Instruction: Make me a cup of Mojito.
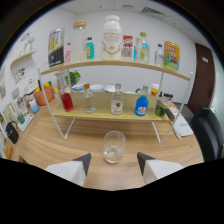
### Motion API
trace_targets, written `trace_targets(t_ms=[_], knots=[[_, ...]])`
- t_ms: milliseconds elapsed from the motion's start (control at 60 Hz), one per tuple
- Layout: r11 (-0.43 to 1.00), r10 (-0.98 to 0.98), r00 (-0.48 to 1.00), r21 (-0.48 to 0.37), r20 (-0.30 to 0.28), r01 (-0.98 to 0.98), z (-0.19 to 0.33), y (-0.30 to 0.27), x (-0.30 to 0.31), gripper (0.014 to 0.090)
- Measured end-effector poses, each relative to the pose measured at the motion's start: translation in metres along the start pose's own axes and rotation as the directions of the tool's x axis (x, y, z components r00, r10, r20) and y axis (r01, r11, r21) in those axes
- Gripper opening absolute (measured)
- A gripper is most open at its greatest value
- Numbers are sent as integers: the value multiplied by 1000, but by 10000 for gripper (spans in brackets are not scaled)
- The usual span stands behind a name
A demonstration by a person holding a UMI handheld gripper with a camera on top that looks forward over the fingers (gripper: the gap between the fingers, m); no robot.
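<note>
Glass (114,146), clear and upright, stands on the wooden bench (60,145) just ahead of the fingers (113,163), level with the gap between their tips and touching neither. Those fingers are spread wide and hold nothing. Beyond the glass a two-tier shelf (115,64) carries bottles: a red one (66,100), a clear one with a red label (117,101), a blue one (141,105).
</note>
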Motion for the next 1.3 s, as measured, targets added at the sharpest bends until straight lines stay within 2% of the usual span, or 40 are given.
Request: trace_targets(t_ms=[400,600,733,1050,1300], knots=[[1000,17,1000,-2,3,-17,-29,17,5,865],[999,36,999,-24,-5,-36,-43,34,45,863],[999,39,999,-13,-20,-39,-42,25,81,860],[998,54,998,20,30,-55,12,-36,145,851],[998,69,996,-4,52,-69,73,-69,166,828]])
